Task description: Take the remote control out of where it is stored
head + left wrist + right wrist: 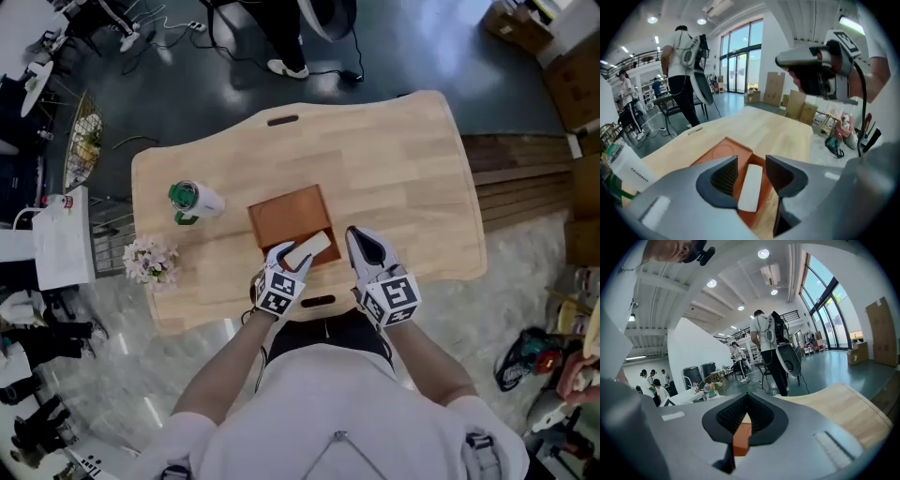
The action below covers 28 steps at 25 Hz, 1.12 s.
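Observation:
A white remote control lies slanted at the near right corner of a brown box in the middle of the wooden table. In the left gripper view the remote control rests in the orange-brown box, between the open jaws of my left gripper with a gap on each side. In the head view my left gripper sits at the box's near edge, right at the remote. My right gripper hovers just right of the box, its jaws shut and empty. Through its narrow slit a strip of the box shows.
A green and white bottle lies at the table's left, with a bunch of pale flowers nearer the front left edge. A wire basket and a white bag stand left of the table. People stand beyond the far edge.

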Available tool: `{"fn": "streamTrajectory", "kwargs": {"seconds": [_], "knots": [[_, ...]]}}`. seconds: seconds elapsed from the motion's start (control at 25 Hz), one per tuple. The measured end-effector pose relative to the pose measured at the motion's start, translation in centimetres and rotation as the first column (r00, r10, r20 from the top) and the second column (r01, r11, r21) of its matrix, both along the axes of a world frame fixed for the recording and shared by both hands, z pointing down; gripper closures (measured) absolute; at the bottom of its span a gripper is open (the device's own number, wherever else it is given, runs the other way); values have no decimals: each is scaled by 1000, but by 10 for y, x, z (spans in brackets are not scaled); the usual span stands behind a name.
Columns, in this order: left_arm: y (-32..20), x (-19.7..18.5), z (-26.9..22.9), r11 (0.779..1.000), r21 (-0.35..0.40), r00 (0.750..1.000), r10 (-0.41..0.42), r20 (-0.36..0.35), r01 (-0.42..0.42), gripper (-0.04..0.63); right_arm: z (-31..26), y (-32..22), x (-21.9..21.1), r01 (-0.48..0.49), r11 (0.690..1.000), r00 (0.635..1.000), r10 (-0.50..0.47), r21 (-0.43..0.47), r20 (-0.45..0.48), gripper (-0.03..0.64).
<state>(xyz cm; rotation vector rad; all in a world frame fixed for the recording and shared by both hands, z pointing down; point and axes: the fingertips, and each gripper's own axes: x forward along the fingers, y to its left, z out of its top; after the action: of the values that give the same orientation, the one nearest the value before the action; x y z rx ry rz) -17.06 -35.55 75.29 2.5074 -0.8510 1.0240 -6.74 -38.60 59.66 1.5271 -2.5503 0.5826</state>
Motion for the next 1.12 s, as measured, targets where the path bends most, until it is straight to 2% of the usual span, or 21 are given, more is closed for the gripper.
{"fn": "streamTrajectory", "kwargs": {"seconds": [0.2, 0.4, 0.52, 0.68, 0.84, 1.12], "knots": [[8, 10, 67, 988, -117, 985, 115, 128, -100, 393, 32, 9, 13, -52, 997, 999, 51, -62, -10, 589], [9, 18, 118, 963, -230, 964, 186, 190, -140, 375, 64, 14, 30, -106, 988, 994, 106, -116, -10, 589], [13, 19, 144, 947, -282, 945, 223, 238, -152, 342, 79, 20, 41, -146, 979, 989, 148, -145, -2, 589], [10, 16, 168, 943, -304, 921, 232, 312, -135, 301, 93, 26, 52, -179, 968, 983, 182, -175, 3, 589], [8, 16, 181, 947, -299, 902, 224, 369, -113, 323, 101, 30, 63, -203, 960, 978, 208, -193, 5, 589], [9, 17, 191, 942, -321, 893, 227, 388, -100, 311, 106, 27, 75, -223, 952, 973, 230, -208, 10, 589]]}}
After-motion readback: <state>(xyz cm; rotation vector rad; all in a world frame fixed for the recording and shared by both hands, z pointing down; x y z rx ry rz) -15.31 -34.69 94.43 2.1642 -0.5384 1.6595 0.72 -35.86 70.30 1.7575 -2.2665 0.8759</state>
